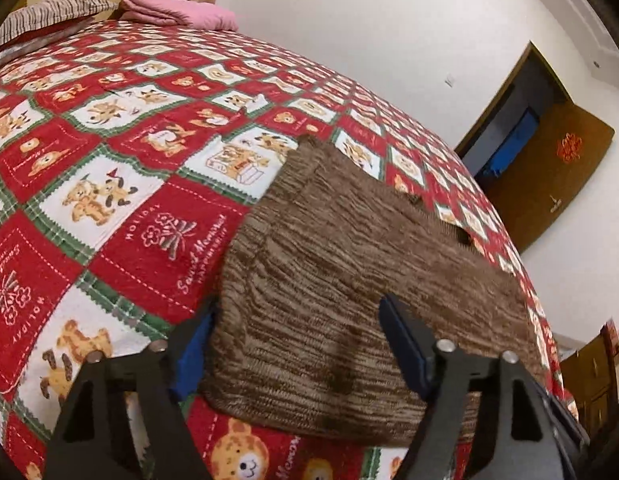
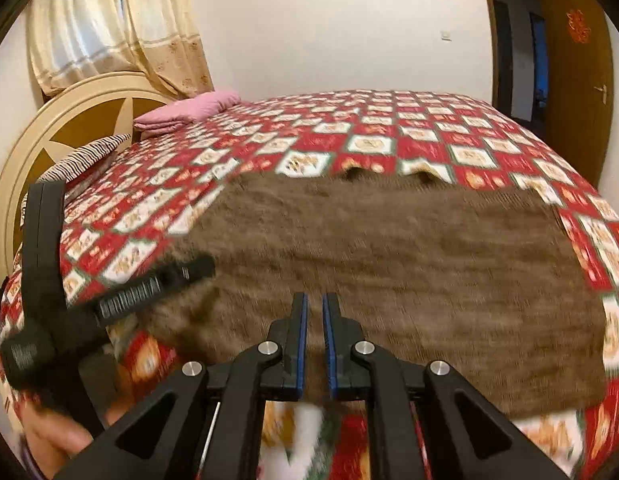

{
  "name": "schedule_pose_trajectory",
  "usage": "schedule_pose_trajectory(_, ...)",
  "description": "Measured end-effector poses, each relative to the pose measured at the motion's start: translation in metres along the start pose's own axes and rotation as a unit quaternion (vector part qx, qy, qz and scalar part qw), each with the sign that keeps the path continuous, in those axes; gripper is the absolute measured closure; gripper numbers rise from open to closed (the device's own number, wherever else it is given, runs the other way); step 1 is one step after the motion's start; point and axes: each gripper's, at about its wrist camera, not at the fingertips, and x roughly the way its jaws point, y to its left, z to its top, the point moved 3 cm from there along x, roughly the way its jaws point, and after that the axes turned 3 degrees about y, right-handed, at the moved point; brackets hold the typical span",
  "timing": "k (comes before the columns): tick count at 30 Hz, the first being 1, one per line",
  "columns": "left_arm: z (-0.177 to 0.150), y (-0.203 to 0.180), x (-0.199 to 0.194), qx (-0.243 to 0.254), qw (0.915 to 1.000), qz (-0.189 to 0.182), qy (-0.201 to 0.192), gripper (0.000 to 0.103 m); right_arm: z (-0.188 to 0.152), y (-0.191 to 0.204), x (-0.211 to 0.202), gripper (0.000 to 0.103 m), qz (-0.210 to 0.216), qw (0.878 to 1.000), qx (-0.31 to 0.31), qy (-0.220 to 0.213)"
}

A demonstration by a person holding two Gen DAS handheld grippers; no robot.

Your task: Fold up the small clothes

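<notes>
Here, from the left wrist, the left gripper (image 1: 297, 344) straddles the near left corner of the brown knitted garment (image 1: 349, 280), which lies flat on the bedspread (image 1: 89, 160) with its printed bears. One blue pad sits just off the garment's left edge, down against the spread; the other sits on top of the knit. The jaws stand fairly wide, and the pads do not look to be pressing the cloth yet. The likely fault is a pinch that takes the bedspread along with the knit, since the outer finger lies on the spread itself. Lifting would then drag the cover and pull the garment askew. A loose knit can also slip from the pads if only the thin edge is caught.

From the right wrist, the right gripper (image 2: 314, 340) hangs over the near edge of the garment (image 2: 389, 260) with its jaws almost closed and nothing between them. The garment spreads wide across the bed, near edge toward the camera. The left tool (image 2: 69, 300), held in a hand (image 2: 57, 436), works at the left corner. With only that corner held, a fold would probably come out skewed or bunched, because the right side stays free. The blur here leaves contact uncertain.
</notes>
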Motion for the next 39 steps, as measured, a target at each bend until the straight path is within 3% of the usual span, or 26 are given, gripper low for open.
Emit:
schedule_pose_trajectory(2,0.003,0.001,0.0,-0.015,0.9998,-0.013,-0.002,0.039,0.002,0.002,0.013,0.095,0.005,1.0,0.001,0.011)
schedule_pose_trajectory(5,0.009,0.0,0.004,-0.019,0.9996,-0.022,0.002,0.069,-0.015,-0.001,0.05,0.095,0.018,0.996,0.024,0.078)
schedule_pose_trajectory(9,0.013,0.001,0.009,-0.025,0.9997,0.0,-0.002,0.088,-0.018,-0.004,0.044,0.095,0.033,0.997,0.04,0.059)
schedule_pose_trajectory(11,0.015,-0.005,0.007,-0.014,0.9999,0.004,-0.007,0.091,-0.017,-0.009,0.042,0.095,0.046,0.996,0.05,0.057)
schedule_pose_trajectory(14,0.016,-0.027,-0.002,0.042,0.9987,-0.004,-0.028,0.093,-0.012,-0.016,0.033,0.095,0.063,0.994,0.07,0.047)
schedule_pose_trajectory(19,0.003,-0.058,-0.009,0.102,0.9935,-0.025,-0.045,0.094,0.021,-0.028,0.015,0.093,0.097,0.993,0.061,0.037)
schedule_pose_trajectory(20,-0.001,-0.06,-0.008,0.103,0.9934,-0.024,-0.043,0.094,0.027,-0.03,0.015,0.089,0.104,0.992,0.06,0.041)
schedule_pose_trajectory(22,-0.008,-0.06,-0.004,0.106,0.9934,-0.023,-0.039,0.094,0.043,-0.033,0.02,0.043,0.131,0.988,0.068,0.053)
schedule_pose_trajectory(23,-0.009,-0.06,-0.003,0.108,0.9931,-0.021,-0.039,0.094,0.051,-0.034,0.023,0.036,0.147,0.985,0.074,0.054)
schedule_pose_trajectory(27,-0.01,-0.055,-0.002,0.1,0.9939,-0.028,-0.038,0.094,0.081,-0.019,0.046,0.036,0.202,0.975,0.058,0.076)
schedule_pose_trajectory(29,-0.01,-0.054,-0.001,0.097,0.9941,-0.03,-0.038,0.094,0.092,-0.004,0.065,0.036,0.207,0.973,0.036,0.097)
schedule_pose_trajectory(33,-0.01,-0.054,0.0,0.094,0.9942,-0.034,-0.038,0.094,0.11,0.032,0.118,0.036,0.217,0.962,-0.016,0.164)
schedule_pose_trajectory(38,-0.01,-0.046,0.003,0.072,0.996,-0.043,-0.031,0.094,0.113,0.072,0.178,0.036,0.233,0.934,-0.055,0.265)
schedule_pose_trajectory(39,-0.01,-0.044,0.005,0.065,0.9963,-0.049,-0.026,0.094,0.113,0.078,0.18,0.036,0.227,0.934,-0.071,0.268)
